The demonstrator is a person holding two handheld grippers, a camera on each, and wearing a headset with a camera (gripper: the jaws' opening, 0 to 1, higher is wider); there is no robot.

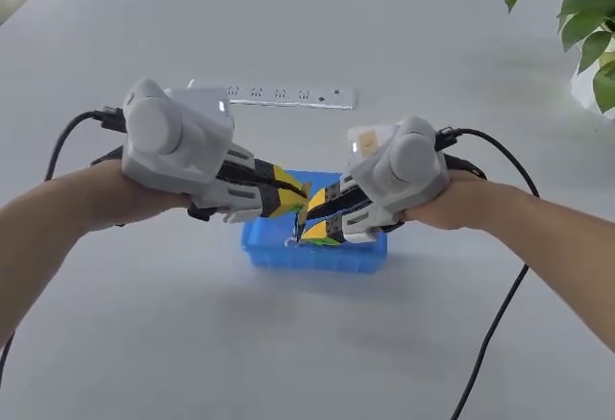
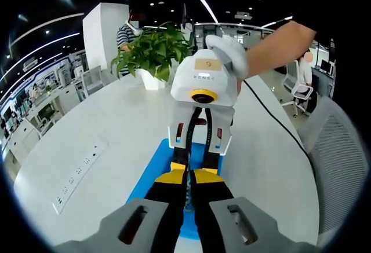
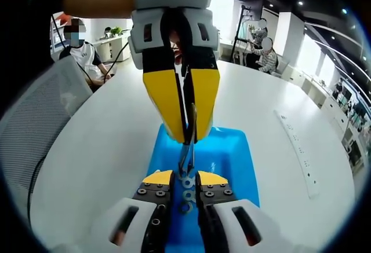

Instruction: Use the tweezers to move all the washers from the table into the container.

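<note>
Washers (image 3: 186,182): a few small metal rings, lying on the floor of the container, seen through the gap between the right gripper's jaws.

Container (image 3: 233,159): shallow blue rectangular tray, resting on the table directly beneath both grippers; in the head view, its near wall (image 1: 288,255) showed below them.

Tweezers (image 3: 188,149): thin metal pair, pointing down into the container, tips just above the washers; whether they touched a washer could not be told.

Left gripper (image 3: 186,138): yellow-tipped jaws closed on the upper part of the tweezers. It faced the right gripper nose to nose. Carried in the left hand (image 1: 125,199).

Right gripper (image 3: 185,179): jaws parted by a narrow gap with nothing between them, low over the container. Carried in the right hand (image 1: 466,204).

Table (image 1: 404,45): pale grey, smooth top.

Power strip (image 1: 279,94): white, flat on the table, well beyond the container.

Plant (image 1: 577,16): green leaves at the table's far right edge; in the left gripper view it stood in a white pot (image 2: 152,79).

Cables (image 1: 500,314): black, one trailing from each gripper.
</note>
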